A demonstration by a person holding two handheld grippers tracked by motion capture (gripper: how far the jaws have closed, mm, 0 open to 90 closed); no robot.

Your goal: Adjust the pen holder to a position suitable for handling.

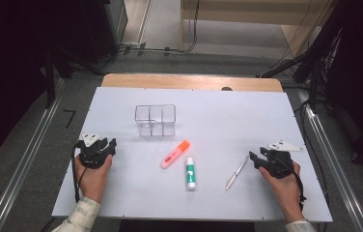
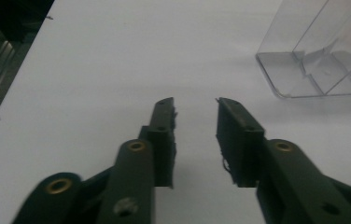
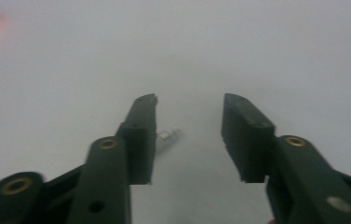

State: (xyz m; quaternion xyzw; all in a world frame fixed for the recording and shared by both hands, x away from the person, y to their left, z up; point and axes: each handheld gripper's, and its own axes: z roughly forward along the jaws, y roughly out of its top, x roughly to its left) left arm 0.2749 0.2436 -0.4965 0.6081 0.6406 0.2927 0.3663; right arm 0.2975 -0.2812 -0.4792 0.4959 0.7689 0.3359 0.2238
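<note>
Right gripper (image 1: pixel 256 158) open and empty beside pen (image 1: pixel 236 172). Likely light, stiff, slick, prone to rolling; best pinched mid-barrel. Left gripper (image 1: pixel 108 143) open, empty too.

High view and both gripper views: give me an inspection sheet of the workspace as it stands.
Surface: white table top, flat.
Job's things: clear organizer upright; orange highlighter, glue stick and pen lying loose in front of it.
Clutter: nothing seen.
Grippers: left gripper open, nothing between the jaws; right gripper open, pen tip beside one jaw.
Cables: one trails from each gripper; more on the floor behind.
Surroundings: grey floor, dark stands, metal rails.
</note>
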